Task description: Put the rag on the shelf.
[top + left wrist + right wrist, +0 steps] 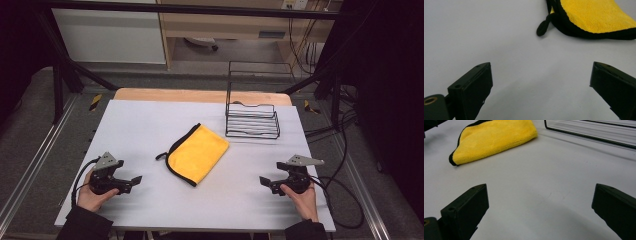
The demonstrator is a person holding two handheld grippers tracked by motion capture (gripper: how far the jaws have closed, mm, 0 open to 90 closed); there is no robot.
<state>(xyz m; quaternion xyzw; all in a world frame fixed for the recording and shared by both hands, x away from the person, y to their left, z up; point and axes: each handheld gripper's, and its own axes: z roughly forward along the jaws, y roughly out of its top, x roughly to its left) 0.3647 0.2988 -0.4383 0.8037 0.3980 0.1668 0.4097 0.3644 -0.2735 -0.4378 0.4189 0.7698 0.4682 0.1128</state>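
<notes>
A folded yellow cloth (pixel 197 152) with black trim and a small black loop lies in the middle of the white table (pixel 150 120). My left gripper (pixel 133 184) rests at the front left, held by a hand, jaws wide apart and nothing between them. It faces the yellow cloth (pixel 596 16), whose loop sits at the near corner. My right gripper (pixel 266 183) sits at the front right, also open and empty. Its view looks across bare table to the yellow cloth (pixel 494 137).
A black wire rack (pixel 252 117) stands at the back right of the table; its base wires (pixel 589 131) show in the right gripper view. Cables trail off the right side. A wooden strip runs along the table's far edge.
</notes>
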